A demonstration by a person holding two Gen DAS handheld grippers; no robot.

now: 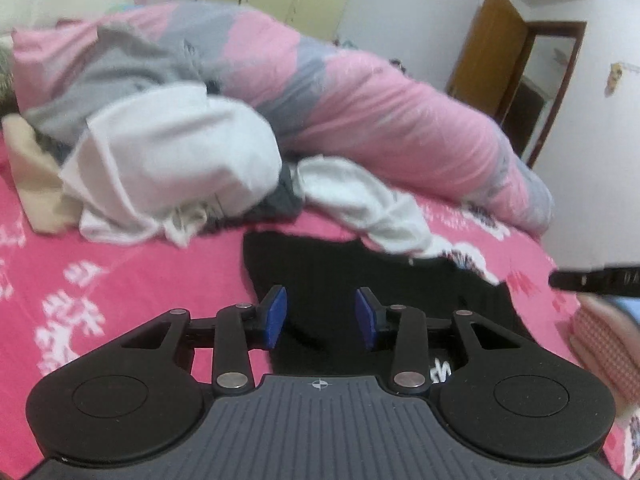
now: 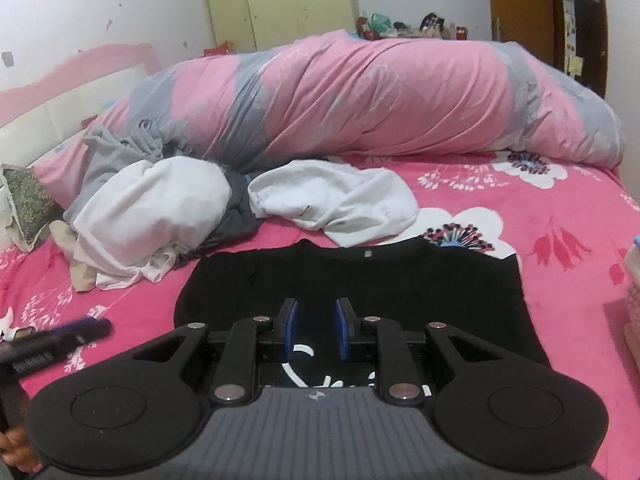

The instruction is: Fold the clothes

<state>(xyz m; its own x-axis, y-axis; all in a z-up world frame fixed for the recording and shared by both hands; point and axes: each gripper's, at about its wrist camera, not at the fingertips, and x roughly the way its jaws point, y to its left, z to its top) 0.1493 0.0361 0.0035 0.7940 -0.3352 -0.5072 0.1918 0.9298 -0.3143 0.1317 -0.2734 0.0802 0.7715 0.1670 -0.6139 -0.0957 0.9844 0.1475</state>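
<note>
A black T-shirt (image 2: 360, 280) lies spread flat on the pink flowered bed sheet (image 2: 568, 292), a white print showing at its near end. My right gripper (image 2: 317, 330) hovers over the shirt's near part, its blue pads a narrow gap apart with nothing between them. In the left wrist view the same black T-shirt (image 1: 320, 264) lies under my left gripper (image 1: 322, 316), which stands open and empty above it. The right gripper's tip (image 1: 592, 280) shows at that view's right edge. The left gripper (image 2: 60, 336) appears blurred at the left of the right wrist view.
A heap of unfolded clothes, white garments (image 2: 152, 216) (image 2: 336, 200) and grey ones (image 2: 120, 152), lies beyond the shirt. Behind it runs a rolled pink and grey quilt (image 2: 380, 96). A patterned cushion (image 2: 28, 204) sits at the left; the bed edge and a door (image 1: 492, 52) are at the right.
</note>
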